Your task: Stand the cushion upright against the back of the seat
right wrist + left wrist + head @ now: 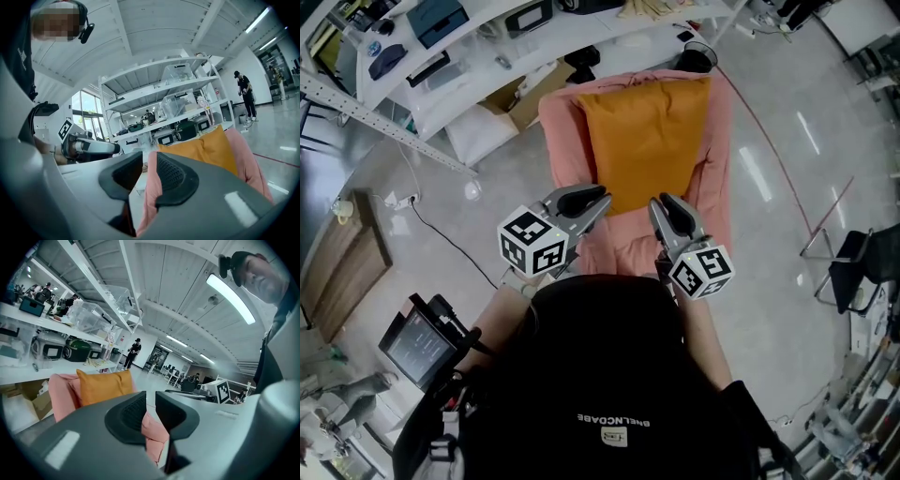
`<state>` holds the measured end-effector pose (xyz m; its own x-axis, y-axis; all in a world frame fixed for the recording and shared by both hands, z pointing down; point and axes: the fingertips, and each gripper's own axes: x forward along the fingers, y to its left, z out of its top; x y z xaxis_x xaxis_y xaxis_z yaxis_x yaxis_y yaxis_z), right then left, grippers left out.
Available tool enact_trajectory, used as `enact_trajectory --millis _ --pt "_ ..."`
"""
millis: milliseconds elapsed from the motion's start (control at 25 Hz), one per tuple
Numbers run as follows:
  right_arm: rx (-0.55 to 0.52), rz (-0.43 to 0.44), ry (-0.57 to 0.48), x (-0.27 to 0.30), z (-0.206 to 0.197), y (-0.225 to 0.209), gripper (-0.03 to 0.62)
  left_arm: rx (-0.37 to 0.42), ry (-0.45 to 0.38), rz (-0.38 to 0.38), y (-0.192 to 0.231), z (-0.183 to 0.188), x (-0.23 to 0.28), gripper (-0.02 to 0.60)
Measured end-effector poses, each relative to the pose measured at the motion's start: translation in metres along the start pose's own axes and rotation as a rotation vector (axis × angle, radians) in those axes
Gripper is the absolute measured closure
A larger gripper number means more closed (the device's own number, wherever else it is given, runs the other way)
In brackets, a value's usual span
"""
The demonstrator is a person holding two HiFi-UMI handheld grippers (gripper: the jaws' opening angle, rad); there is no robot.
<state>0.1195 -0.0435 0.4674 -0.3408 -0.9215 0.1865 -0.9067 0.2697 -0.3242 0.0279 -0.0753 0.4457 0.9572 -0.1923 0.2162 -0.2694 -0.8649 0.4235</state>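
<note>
Orange cushion point(645, 141) upright, pink seat point(558, 131), floor point(769, 281) (open around)

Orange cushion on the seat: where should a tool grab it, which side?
Probably a top corner of the orange cushion, pinched from the side. It stands against the pink seat back, so its rear is blocked and the front face is too broad; the corners poke up thin and exposed.

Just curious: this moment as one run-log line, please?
cushion upright against seat back | left gripper jaws apart, empty | right gripper jaws apart, empty
</note>
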Motion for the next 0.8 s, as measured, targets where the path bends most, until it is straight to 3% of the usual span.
enact_trajectory --millis 480,800 --pt "-0.084 -0.01 -0.045 0.001 0.02 0.009 0.52 0.031 -0.046 0.016 0.004 0.007 -0.012 0.504" --pt "-0.035 -0.001 -0.052 0.006 0.02 0.009 0.52 0.02 -0.052 0.019 0.004 0.006 -0.014 0.5"
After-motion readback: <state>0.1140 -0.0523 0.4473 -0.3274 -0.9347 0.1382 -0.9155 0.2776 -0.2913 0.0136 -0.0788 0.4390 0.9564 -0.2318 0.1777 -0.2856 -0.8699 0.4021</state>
